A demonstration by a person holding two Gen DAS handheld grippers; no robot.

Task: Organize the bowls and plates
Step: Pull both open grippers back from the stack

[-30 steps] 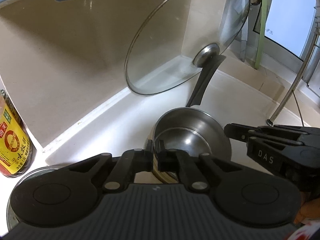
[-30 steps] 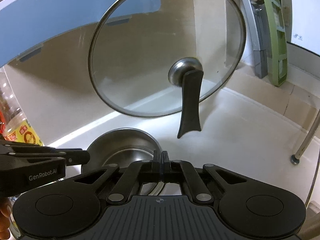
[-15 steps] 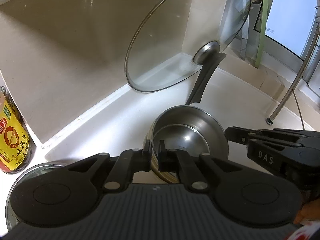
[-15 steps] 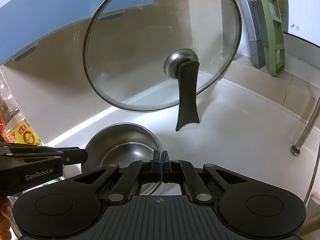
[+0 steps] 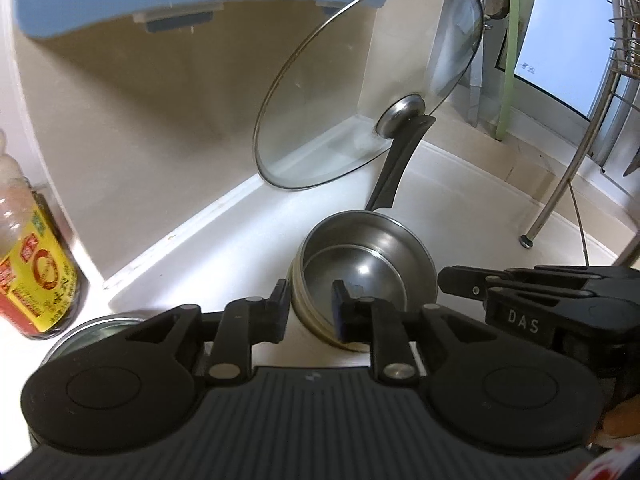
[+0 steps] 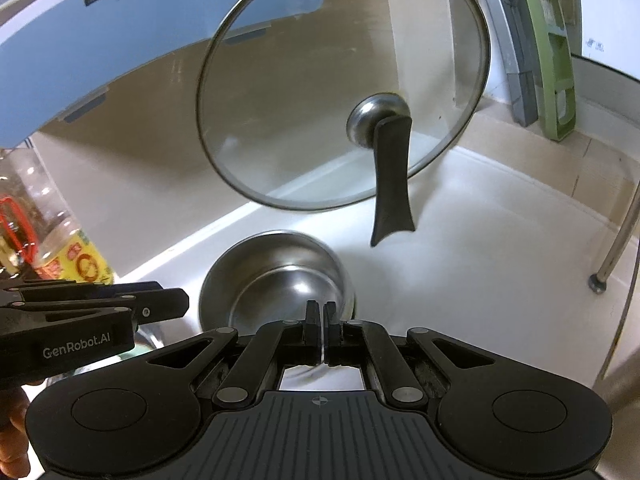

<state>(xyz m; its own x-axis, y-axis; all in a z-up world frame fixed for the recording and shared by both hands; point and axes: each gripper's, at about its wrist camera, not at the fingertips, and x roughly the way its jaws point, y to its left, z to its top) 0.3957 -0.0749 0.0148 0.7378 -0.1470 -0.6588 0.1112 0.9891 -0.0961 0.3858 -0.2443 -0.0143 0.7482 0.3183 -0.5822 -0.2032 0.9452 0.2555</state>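
The left hand-held gripper (image 5: pixel 310 304) has opened since half a second ago: its fingers, then nearly together at the near rim of the stainless steel bowl (image 5: pixel 364 276), now stand apart, one outside the wall and one inside, clasping nothing; I judge this a release, so the bowl is likely set down where it belongs, nested in another steel bowl on the white bench (image 5: pixel 460 200). The right hand-held gripper (image 6: pixel 320 320) has not changed; its fingers are all but closed on the near rim of the same bowl (image 6: pixel 276 276), seemingly pinching the thin wall, though the contact itself is hard to make out. The bowl lies just ahead of both grippers, in front of the glass lid (image 6: pixel 344 92) standing by the wall; an oil bottle (image 5: pixel 28 272) stands off to the left.
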